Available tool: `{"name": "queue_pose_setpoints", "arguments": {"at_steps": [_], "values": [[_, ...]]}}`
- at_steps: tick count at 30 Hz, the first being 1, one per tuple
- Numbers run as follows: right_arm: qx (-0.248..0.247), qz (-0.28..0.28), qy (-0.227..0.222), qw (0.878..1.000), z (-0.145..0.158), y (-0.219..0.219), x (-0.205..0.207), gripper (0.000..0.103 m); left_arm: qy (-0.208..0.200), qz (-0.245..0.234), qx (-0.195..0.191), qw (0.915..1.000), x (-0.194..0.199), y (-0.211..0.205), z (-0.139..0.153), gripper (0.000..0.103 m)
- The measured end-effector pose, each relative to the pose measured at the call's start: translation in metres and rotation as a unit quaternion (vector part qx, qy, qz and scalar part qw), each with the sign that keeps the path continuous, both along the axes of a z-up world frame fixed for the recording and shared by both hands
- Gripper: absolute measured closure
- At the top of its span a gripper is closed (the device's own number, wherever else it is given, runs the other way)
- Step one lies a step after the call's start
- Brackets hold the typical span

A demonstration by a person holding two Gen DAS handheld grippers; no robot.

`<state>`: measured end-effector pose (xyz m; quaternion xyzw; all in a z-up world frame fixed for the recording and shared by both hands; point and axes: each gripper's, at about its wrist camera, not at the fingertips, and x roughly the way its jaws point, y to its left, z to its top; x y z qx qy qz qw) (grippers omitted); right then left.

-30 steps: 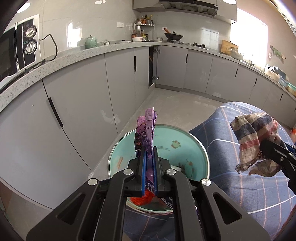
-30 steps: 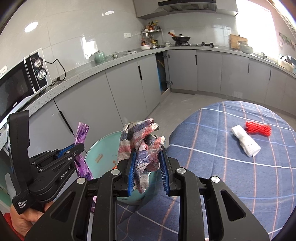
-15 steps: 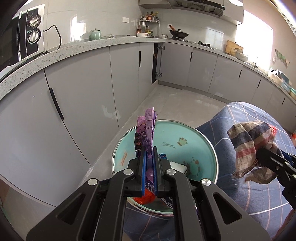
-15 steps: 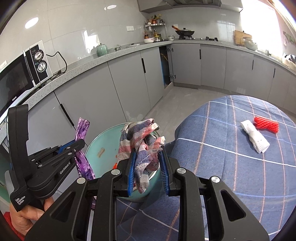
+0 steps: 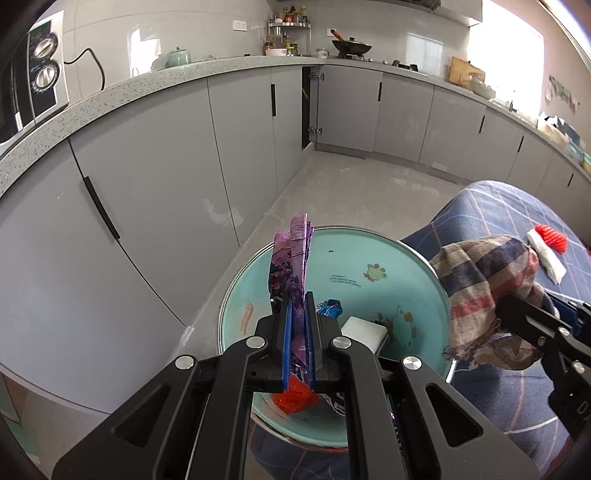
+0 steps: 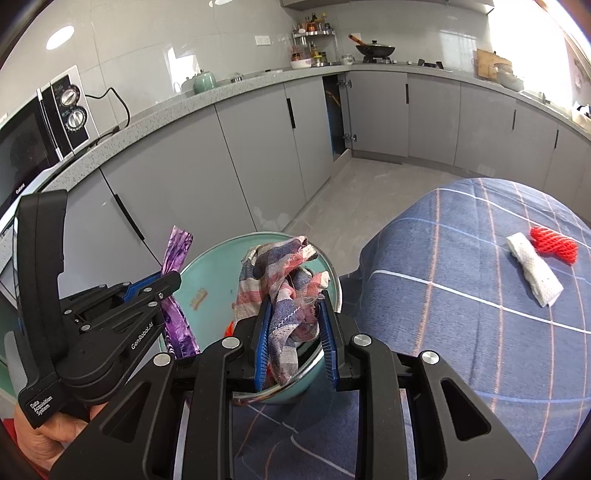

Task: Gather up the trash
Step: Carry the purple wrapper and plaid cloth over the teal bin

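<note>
The basin (image 5: 413, 269) stands at the edge of the table (image 6: 461, 332), on the side toward the cabinets (image 5: 166, 177). Above the basin the left gripper (image 5: 299, 332) holds a wrapper (image 5: 290, 266) upright. Right of the basin, the right gripper (image 6: 295, 325) holds a cloth (image 6: 280, 273) over its rim. Inside the basin lie a few pieces, perhaps packaging. Farther right of the basin, on the table, a napkin (image 6: 533, 275) lies touching a net piece (image 6: 554, 245).

Grey cabinets (image 5: 155, 192), speckled countertop (image 6: 221, 92), white tiled wall (image 6: 166, 33), pale floor (image 5: 362, 188), bright window (image 5: 506, 55)
</note>
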<state>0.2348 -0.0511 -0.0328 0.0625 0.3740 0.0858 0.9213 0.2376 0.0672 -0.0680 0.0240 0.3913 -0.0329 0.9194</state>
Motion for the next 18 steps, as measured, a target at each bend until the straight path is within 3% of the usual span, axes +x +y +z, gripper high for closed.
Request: {"name": "queue_pose_setpoints", "arguments": {"at_steps": [18], "values": [[0.024, 0.009, 0.063, 0.998, -0.035, 0.006, 0.037, 0.078, 0.047, 0.003, 0.033, 0.9984, 0.042, -0.003, -0.032, 0.093]]}}
